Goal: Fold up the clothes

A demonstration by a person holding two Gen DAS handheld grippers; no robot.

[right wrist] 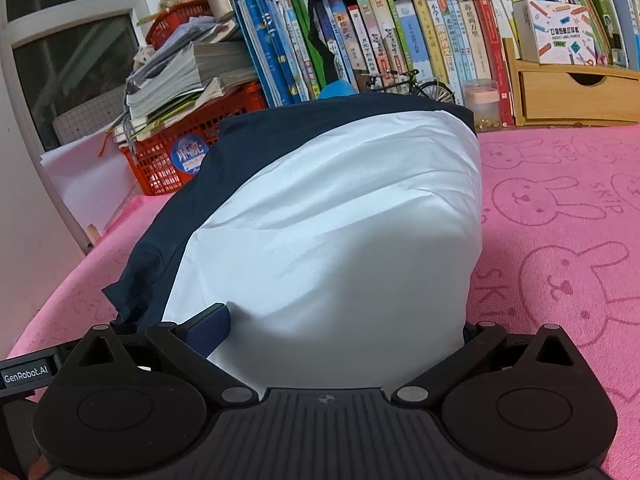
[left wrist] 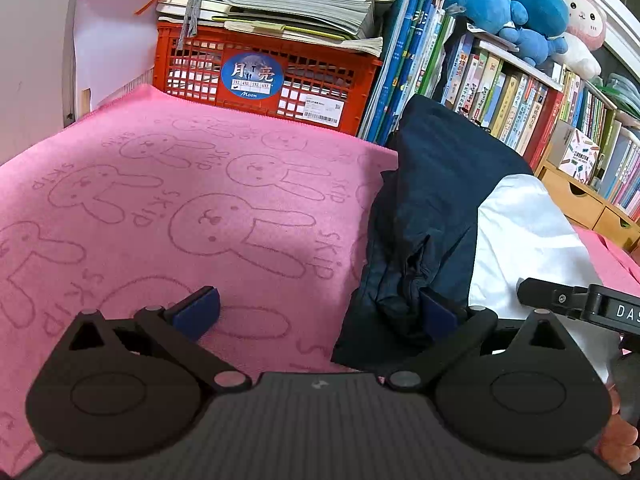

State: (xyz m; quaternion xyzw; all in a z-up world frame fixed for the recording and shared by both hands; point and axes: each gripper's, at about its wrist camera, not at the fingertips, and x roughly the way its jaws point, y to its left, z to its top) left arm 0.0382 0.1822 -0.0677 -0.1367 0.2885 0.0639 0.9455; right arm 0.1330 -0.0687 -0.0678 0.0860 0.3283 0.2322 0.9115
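Observation:
A navy and white garment [left wrist: 436, 208] lies bunched on the pink bunny-print towel [left wrist: 180, 208], to the right in the left wrist view. My left gripper [left wrist: 318, 312] is open wide; its left pad [left wrist: 196, 312] rests over the towel and its right pad [left wrist: 438, 316] sits against a navy fold at the garment's near edge. In the right wrist view the garment [right wrist: 340, 220] fills the middle, white panel up and navy along its left side. My right gripper [right wrist: 344, 332] is open around its near edge, left pad [right wrist: 208, 332] showing and the right fingertip hidden under the white cloth.
A red crate [left wrist: 264, 80] stacked with papers stands at the towel's far edge. Beside it are a row of books [right wrist: 400, 48], plush toys [left wrist: 520, 4] and a wooden drawer box [right wrist: 576, 96]. A toy bicycle [right wrist: 412, 84] and a jar [right wrist: 482, 102] stand behind the garment.

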